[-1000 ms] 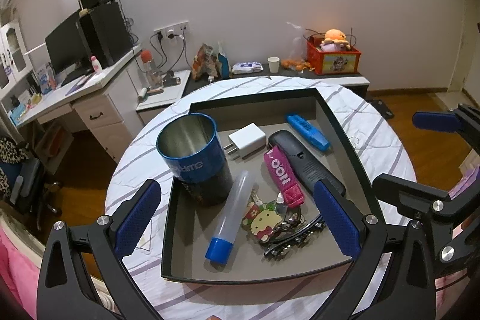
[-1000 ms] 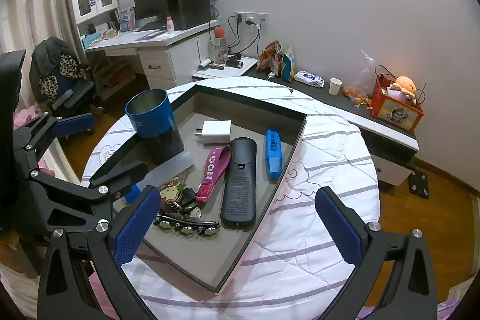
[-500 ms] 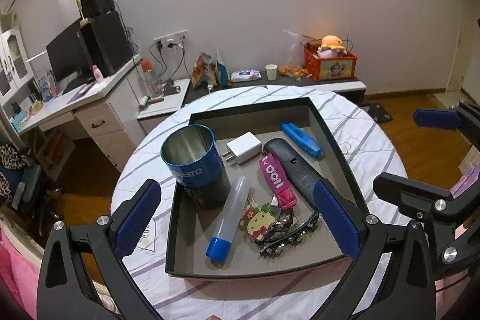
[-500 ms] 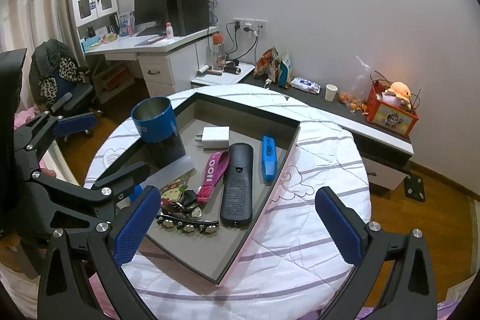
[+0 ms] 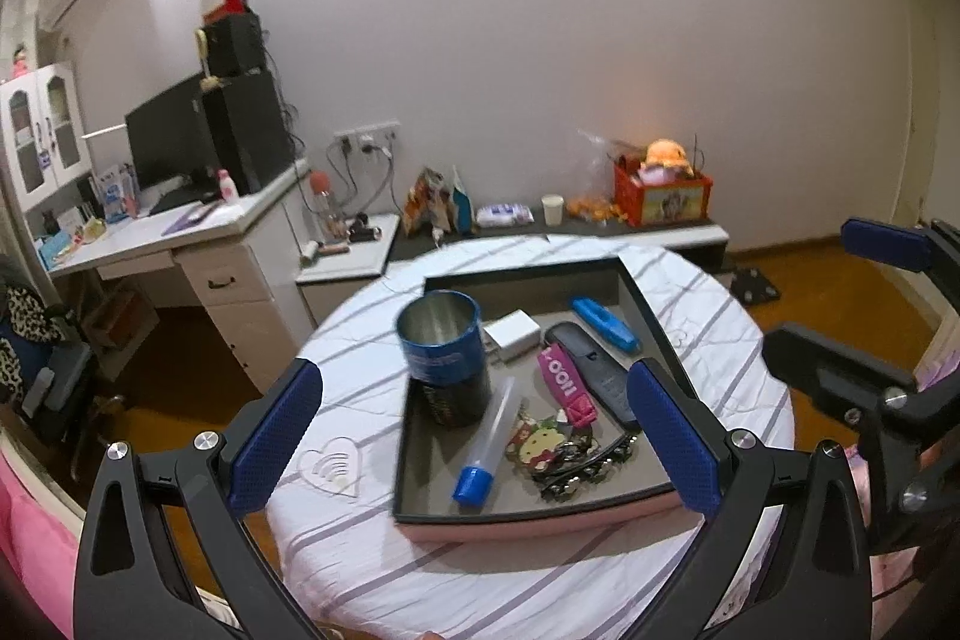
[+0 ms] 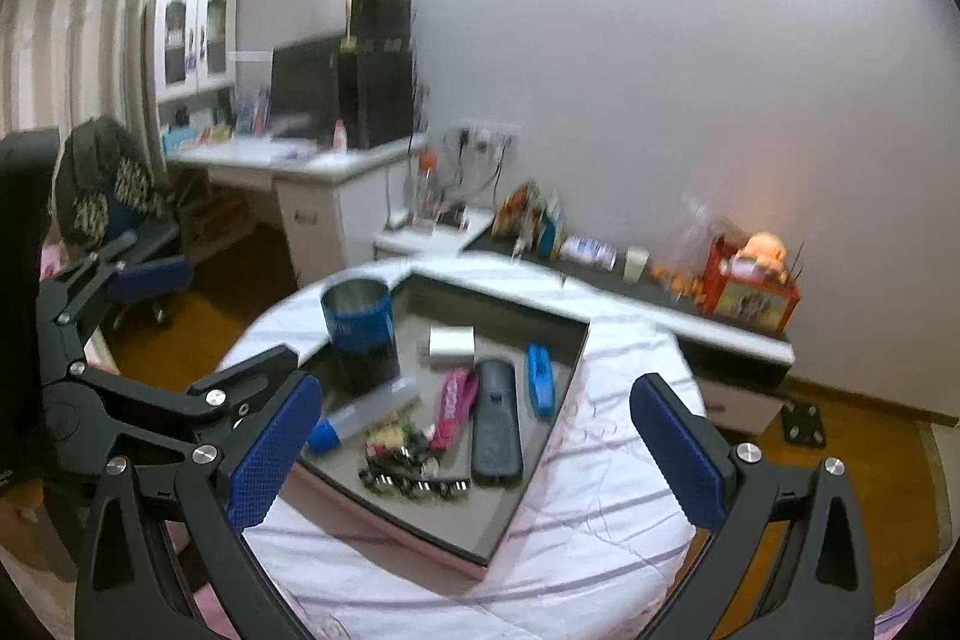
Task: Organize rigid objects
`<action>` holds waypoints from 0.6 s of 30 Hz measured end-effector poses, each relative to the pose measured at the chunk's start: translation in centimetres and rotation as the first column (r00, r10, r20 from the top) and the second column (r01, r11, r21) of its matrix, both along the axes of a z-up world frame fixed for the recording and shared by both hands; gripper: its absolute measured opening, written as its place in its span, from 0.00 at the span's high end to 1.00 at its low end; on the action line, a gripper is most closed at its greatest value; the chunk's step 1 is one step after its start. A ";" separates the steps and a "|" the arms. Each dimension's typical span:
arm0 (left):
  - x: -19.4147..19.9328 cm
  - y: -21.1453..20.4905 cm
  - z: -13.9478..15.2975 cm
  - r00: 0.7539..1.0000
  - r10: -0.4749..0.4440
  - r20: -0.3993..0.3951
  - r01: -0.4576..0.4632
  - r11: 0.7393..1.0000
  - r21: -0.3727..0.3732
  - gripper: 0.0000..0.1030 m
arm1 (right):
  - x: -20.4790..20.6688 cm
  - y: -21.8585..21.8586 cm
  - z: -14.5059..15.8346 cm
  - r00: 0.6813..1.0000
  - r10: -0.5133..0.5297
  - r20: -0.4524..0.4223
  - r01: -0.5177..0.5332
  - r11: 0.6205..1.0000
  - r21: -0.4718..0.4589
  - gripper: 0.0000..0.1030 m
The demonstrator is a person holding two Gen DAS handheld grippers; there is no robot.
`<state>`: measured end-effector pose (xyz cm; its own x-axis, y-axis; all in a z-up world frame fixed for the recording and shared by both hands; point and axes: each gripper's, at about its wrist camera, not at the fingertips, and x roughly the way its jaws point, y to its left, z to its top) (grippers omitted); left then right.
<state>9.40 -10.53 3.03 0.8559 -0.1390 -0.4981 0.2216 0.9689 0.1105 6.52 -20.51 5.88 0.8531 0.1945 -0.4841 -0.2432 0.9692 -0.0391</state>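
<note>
Rigid odds and ends sit together in a dark tray (image 5: 651,334) on the round bench (image 5: 360,400) with its striped white cloth. From the left wrist view, a blue metal cup (image 5: 443,347) stands upright at the tray's far left corner. Just right of the cup lies a white charger (image 5: 513,336), and beyond that a blue clip-like piece (image 5: 603,331) rests near the tray's right wall. A black remote (image 5: 591,373) lies diagonally in the tray's middle, with a pink strap (image 5: 567,388) touching its left side. A clear tube with a blue cap (image 5: 487,445) slants from the cup's base toward the tray's near edge, and a cartoon keychain (image 5: 543,451) with a beaded clip sits between the tube and the remote. The left tongs (image 5: 474,448) hang above the tray's near edge, spread wide and holding nothing.

From the right wrist view, somewhat blurred, the same tray (image 6: 564,400) shows corner-on. The cup (image 6: 360,331) stands at the tray's left, the charger (image 6: 451,341) behind the remote (image 6: 497,421), the blue piece (image 6: 539,381) just right of the remote, the strap (image 6: 453,403) on its left, the tube (image 6: 366,415) near the cup. The right tongs (image 6: 474,466) are spread wide over the tray's near corner, empty, while the left tongs (image 6: 180,328) show at the tray's left, fingers apart.
</note>
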 end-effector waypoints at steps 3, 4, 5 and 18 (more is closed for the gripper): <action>-1.6 1.7 0.6 0.999 0.018 0.046 -0.016 0.999 -0.034 0.00 | -1.9 0.9 0.4 0.997 -0.025 0.069 0.023 0.999 0.024 0.00; -2.1 2.2 0.8 0.998 0.024 0.058 -0.022 0.999 -0.041 0.00 | -2.7 1.3 0.5 0.995 -0.034 0.094 0.032 0.999 0.027 0.00; -2.5 2.8 0.8 0.998 0.026 0.059 -0.024 0.999 -0.046 0.00 | -3.2 1.7 0.5 0.993 -0.045 0.108 0.042 0.999 0.028 0.00; -9.1 7.9 2.2 0.980 0.041 0.195 -0.012 0.989 -0.150 0.00 | -8.5 4.6 1.5 0.946 -0.226 0.233 0.224 0.974 0.038 0.00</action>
<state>0.27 -2.60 5.22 0.9396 -0.1737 -0.2950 0.1834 0.9830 0.0055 -1.99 -15.93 7.35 0.9644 -0.0114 -0.2644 -0.0041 0.9983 -0.0582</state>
